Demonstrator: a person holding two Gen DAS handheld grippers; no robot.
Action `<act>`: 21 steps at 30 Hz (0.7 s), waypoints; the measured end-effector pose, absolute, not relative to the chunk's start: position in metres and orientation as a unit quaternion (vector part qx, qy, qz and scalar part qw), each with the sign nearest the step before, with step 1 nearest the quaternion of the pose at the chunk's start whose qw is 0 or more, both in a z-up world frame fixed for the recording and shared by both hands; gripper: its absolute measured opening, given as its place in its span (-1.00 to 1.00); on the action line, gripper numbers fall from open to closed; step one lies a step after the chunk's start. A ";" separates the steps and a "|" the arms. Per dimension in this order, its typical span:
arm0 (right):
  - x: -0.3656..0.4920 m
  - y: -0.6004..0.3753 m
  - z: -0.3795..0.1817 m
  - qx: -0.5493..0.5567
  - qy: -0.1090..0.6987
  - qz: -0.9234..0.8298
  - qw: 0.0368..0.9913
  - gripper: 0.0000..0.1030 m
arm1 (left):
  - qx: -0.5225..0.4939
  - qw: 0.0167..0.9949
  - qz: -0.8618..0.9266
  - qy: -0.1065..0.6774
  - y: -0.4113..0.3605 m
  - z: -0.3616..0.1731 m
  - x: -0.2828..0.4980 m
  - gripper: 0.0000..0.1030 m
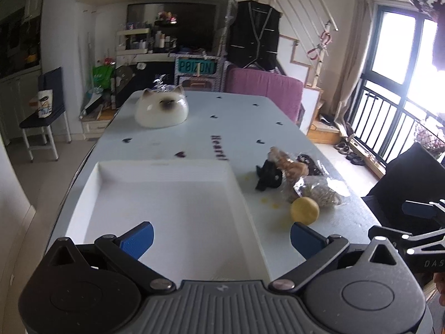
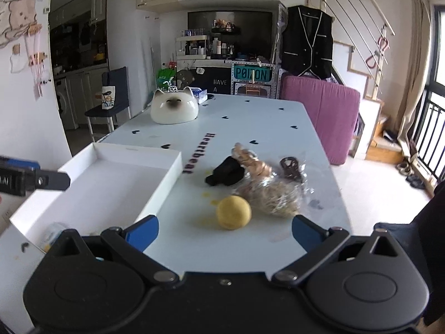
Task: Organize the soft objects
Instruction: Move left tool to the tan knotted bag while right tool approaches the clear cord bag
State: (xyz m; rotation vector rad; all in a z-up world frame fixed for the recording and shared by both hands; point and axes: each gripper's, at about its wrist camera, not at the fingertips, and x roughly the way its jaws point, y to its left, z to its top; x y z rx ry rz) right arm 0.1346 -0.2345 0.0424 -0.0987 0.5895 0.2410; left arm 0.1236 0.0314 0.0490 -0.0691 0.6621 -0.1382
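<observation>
White worktop [image 2: 250, 122] with small black heart prints and "Heartbeat" lettering, in a cluttered living room. Left hand-held gripper [image 1: 221, 236]: jaws spread wide, blue pads [image 1: 138, 238] empty, hovering over the near end of the white tray [image 1: 167, 167]; tray looks empty from the left wrist view. Right hand-held gripper [image 2: 225, 229]: also wide open, holding nothing, pointed at the soft items to the right of the tray. Nearest item is the yellow ball [image 2: 233, 213], on the worktop between and just ahead of the right fingertips, not touched. Small yellow smudges on the surface beside it. Just behind the ball, touching or nearly so, a plush toy in clear plastic wrap [image 2: 274, 197]. Past that, a black soft object [image 2: 226, 175] lying against a tan plush [image 2: 251, 161], also in crinkly plastic; a dark brown item in wrap [image 2: 290, 168] to their right. Can't make out what the wrapped items are exactly. All of these sit outside the tray. Far left end of the worktop: a white cat-face dome [image 2: 174, 107]. Behind the worktop: purple cushion [image 2: 319, 103], black vest [image 2: 307, 41] hanging, a "POIZON" sign [image 2: 252, 74], a shelf of bottles, a chair [image 2: 111, 103] at left, balcony window at right.
</observation>
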 end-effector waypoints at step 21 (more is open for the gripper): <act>0.235 -0.287 0.027 -0.014 0.322 0.075 0.944 1.00 | -0.016 0.943 -0.175 0.282 -0.055 0.055 0.221 1.00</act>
